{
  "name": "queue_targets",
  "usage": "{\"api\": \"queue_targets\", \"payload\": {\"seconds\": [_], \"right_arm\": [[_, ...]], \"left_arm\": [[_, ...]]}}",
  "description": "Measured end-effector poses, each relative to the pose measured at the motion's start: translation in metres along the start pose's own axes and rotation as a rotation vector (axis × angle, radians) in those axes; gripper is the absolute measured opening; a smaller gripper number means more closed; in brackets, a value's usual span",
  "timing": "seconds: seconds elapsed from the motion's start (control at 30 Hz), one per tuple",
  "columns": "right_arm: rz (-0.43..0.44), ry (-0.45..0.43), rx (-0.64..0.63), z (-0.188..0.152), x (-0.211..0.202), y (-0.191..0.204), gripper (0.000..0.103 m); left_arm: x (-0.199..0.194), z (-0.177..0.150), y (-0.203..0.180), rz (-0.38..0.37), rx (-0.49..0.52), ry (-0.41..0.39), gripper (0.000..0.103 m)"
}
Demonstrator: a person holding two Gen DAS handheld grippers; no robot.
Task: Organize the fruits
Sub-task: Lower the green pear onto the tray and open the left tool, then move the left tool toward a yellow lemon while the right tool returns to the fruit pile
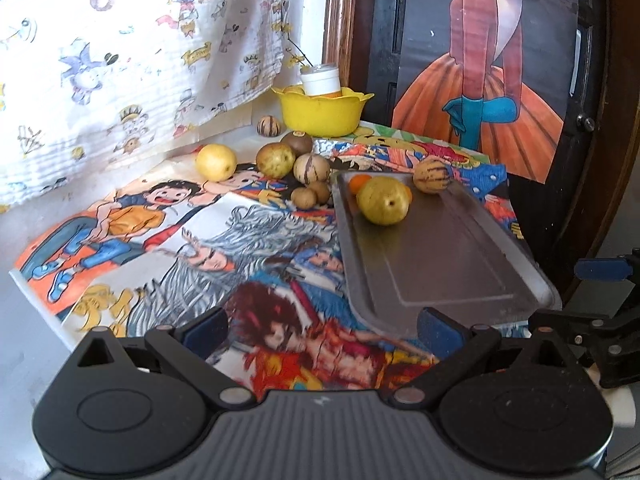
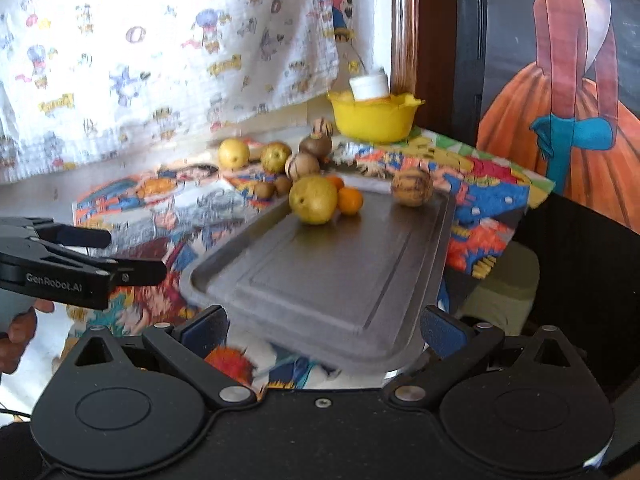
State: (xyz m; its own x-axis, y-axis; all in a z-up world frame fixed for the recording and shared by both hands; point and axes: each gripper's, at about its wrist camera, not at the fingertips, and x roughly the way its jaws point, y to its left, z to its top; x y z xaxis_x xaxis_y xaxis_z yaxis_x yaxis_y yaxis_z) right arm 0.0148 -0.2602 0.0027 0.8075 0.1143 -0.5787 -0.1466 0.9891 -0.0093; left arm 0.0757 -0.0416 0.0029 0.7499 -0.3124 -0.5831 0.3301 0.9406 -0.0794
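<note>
Steel tray (image 2: 320,272) ahead of gaping right claw (image 2: 324,330)

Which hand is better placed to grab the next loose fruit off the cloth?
Probably left: the left gripper is open, and the loose yellow fruit lies on its side, left of the tray.

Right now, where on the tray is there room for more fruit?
The tray is bare from the pear to its near rim. The far end is crowded: pear, oranges, striped fruit. Loose fruit crowds the cloth beyond its far left corner.
</note>
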Motion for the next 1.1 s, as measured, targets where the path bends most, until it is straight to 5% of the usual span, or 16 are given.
{"api": "queue_targets", "payload": {"seconds": [0.57, 1.1], "right_arm": [[0.119, 0.118, -0.033, 0.012, 0.010, 0.046, 0.102], [0.216, 0.059, -0.175, 0.052, 0.044, 0.087, 0.102]], "left_arm": [[-0.017, -0.009, 0.043, 0.095, -0.009, 0.017, 0.103], [-0.010, 0.007, 0.086, 0.207, -0.010, 0.021, 0.103]]}}
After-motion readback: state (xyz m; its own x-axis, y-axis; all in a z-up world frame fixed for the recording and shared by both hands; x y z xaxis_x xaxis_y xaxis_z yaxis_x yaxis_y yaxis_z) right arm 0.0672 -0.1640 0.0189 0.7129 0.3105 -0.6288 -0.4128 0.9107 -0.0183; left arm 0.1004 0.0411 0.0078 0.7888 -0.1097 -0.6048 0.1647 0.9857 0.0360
